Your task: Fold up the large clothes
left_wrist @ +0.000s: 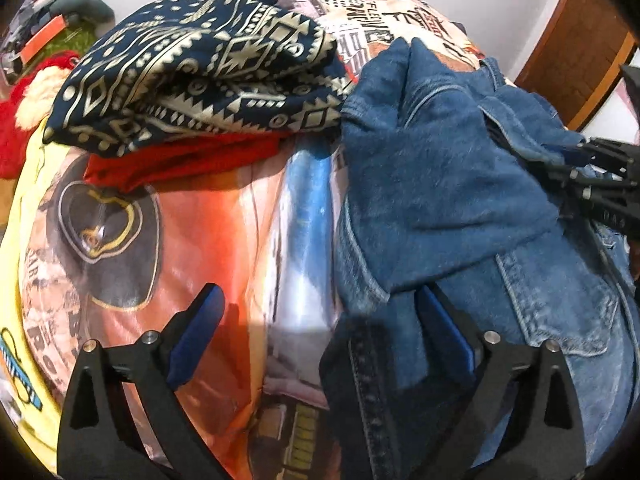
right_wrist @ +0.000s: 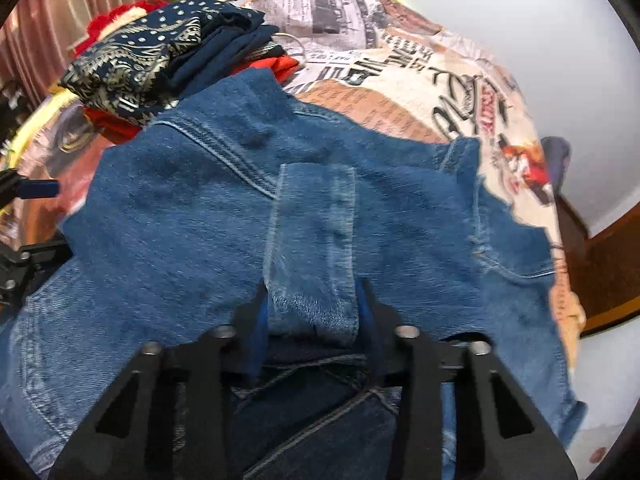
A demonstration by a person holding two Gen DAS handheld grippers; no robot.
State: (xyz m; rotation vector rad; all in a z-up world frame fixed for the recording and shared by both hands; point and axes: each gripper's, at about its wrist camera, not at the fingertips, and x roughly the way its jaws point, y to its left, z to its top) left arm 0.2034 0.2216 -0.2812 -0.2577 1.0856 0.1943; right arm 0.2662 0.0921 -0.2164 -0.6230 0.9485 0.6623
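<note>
jaws of the right gripper pinch the denim jacket's cuff to fold the sleeve; left gripper gapes wide, empty.

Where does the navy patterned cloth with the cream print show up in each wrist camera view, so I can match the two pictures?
Left wrist view: the navy patterned cloth lies upper left of centre, on top of a red garment, left of the denim jacket.
Right wrist view: it sits at the upper left, beyond the denim jacket held by the right gripper.
Shared landmark: the newspaper-print bedcover.
</note>
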